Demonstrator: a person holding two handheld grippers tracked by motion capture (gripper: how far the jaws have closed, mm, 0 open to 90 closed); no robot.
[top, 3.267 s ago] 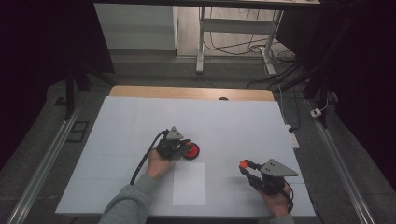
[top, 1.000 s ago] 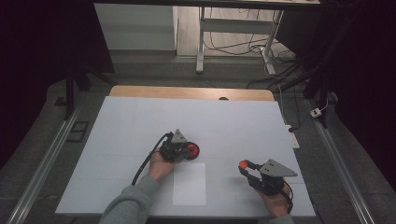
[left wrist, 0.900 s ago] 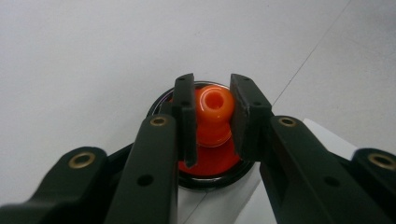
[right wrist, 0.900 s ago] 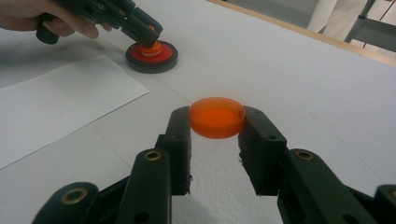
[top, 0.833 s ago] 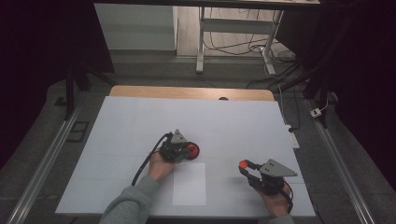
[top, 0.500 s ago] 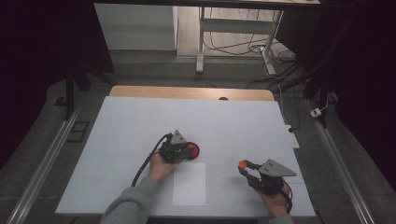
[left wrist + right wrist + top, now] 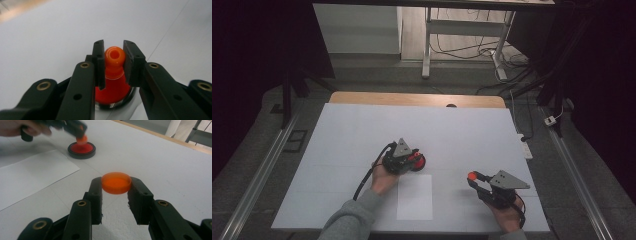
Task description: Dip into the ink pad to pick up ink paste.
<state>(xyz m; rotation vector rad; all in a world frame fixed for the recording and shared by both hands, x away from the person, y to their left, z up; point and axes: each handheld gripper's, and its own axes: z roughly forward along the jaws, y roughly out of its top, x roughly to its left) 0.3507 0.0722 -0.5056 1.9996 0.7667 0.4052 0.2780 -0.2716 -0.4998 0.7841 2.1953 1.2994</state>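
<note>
My left gripper (image 7: 113, 53) is shut on an orange stamp (image 7: 114, 56) with a round knob on top. It holds the stamp upright over a round black-rimmed red ink pad (image 7: 81, 149). Whether the stamp's foot touches the pad I cannot tell. In the high view this gripper (image 7: 411, 159) sits mid-table above the pad (image 7: 417, 162). My right gripper (image 7: 116, 184) is shut on a flat round orange lid (image 7: 116, 182), held level just above the table. In the high view it (image 7: 473, 179) is at the front right with the lid (image 7: 472, 175).
A white sheet of paper (image 7: 414, 196) lies flat at the front between the two hands. The white table top (image 7: 462, 130) ends in a wooden strip (image 7: 412, 99) at the far edge. A black cable (image 7: 364, 177) trails from the left gripper.
</note>
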